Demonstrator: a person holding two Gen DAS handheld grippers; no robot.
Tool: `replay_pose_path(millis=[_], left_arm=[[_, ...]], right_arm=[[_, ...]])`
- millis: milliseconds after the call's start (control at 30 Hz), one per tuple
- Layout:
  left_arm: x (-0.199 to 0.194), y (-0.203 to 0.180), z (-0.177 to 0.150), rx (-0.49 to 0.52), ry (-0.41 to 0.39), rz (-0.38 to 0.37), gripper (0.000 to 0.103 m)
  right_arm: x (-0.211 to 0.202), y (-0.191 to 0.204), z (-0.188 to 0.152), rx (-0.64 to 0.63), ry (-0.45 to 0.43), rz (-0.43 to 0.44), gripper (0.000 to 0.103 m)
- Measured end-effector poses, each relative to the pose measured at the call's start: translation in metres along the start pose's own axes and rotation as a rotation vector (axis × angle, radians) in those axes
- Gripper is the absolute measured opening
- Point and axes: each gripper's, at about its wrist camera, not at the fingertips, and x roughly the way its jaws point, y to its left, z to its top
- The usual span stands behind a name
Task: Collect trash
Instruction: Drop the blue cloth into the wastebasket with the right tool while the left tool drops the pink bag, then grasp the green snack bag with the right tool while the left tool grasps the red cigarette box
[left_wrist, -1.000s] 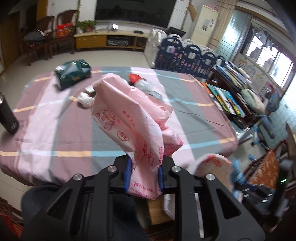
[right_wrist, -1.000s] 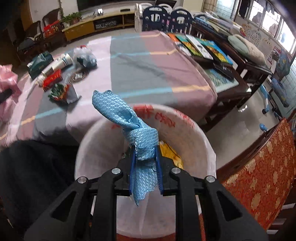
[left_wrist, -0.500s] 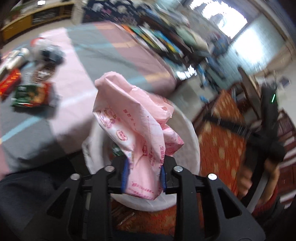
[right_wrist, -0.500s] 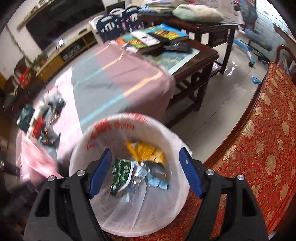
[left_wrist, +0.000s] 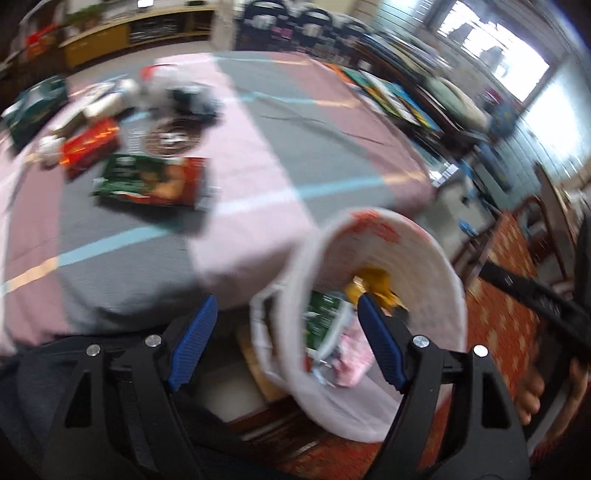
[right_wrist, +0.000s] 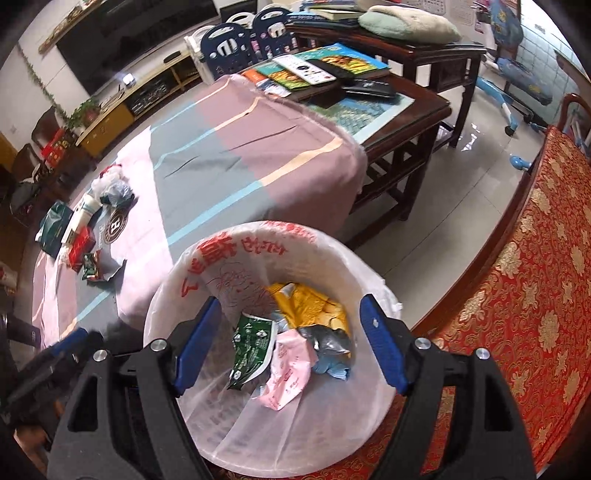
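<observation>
Both grippers are over the bin here. The left gripper (left_wrist: 286, 343) has its blue-padded jaws spread wide, having just been opening, and there's nothing between them, just the rim of the round white bin lined with a red-printed plastic bag (left_wrist: 436, 258) showing through the gap (this view is pretty motion-blurred). The right gripper (right_wrist: 291, 345) has also just been opening; its jaws stand wide apart and hold nothing, pointing down into that same bin (right_wrist: 177, 273).

Inside the bin, in the right wrist view: a crumpled pink plastic bag with red print (right_wrist: 290, 373) lying in the middle, a green snack wrapper (right_wrist: 251, 345) just left of it and touching, a yellow wrapper (right_wrist: 308, 304) toward the far side, a silvery foil piece (right_wrist: 328, 341) and a light blue cloth scrap (right_wrist: 330, 367) on the right.

Still out on the striped pink and grey tablecloth (right_wrist: 229, 166): a green-and-red snack packet (left_wrist: 151, 181), a red box (left_wrist: 90, 142), a round brown coaster (left_wrist: 171, 134), a dark green tissue pack (left_wrist: 33, 109) and a clump of white and dark bags (left_wrist: 184, 94). The bin sits just beside the table edge, next to a red-and-gold patterned seat (right_wrist: 517, 295).
</observation>
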Motion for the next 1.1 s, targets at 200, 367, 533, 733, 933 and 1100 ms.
replay_pose_path(millis=[200, 367, 533, 733, 933, 1100], left_arm=[[-0.032, 0.076, 0.008, -0.166, -0.097, 0.182, 0.079], [-0.061, 0.122, 0.008, -0.270, -0.174, 0.294, 0.079], [-0.075, 0.147, 0.003, -0.336, -0.210, 0.326, 0.080], [-0.076, 0.168, -0.006, -0.411, -0.205, 0.325, 0.080], [-0.079, 0.195, -0.013, -0.497, -0.201, 0.332, 0.081], [-0.078, 0.205, -0.015, -0.521, -0.197, 0.325, 0.082]], right_arm=[[0.026, 0.043, -0.001, -0.070, 0.048, 0.031, 0.076], [0.049, 0.102, 0.008, -0.159, 0.062, 0.069, 0.076], [0.058, 0.170, 0.016, -0.269, 0.034, 0.119, 0.076], [0.096, 0.269, 0.029, -0.635, 0.004, 0.102, 0.080], [0.143, 0.323, 0.026, -0.899, 0.056, 0.023, 0.080], [0.162, 0.328, 0.025, -0.877, 0.114, 0.039, 0.080]])
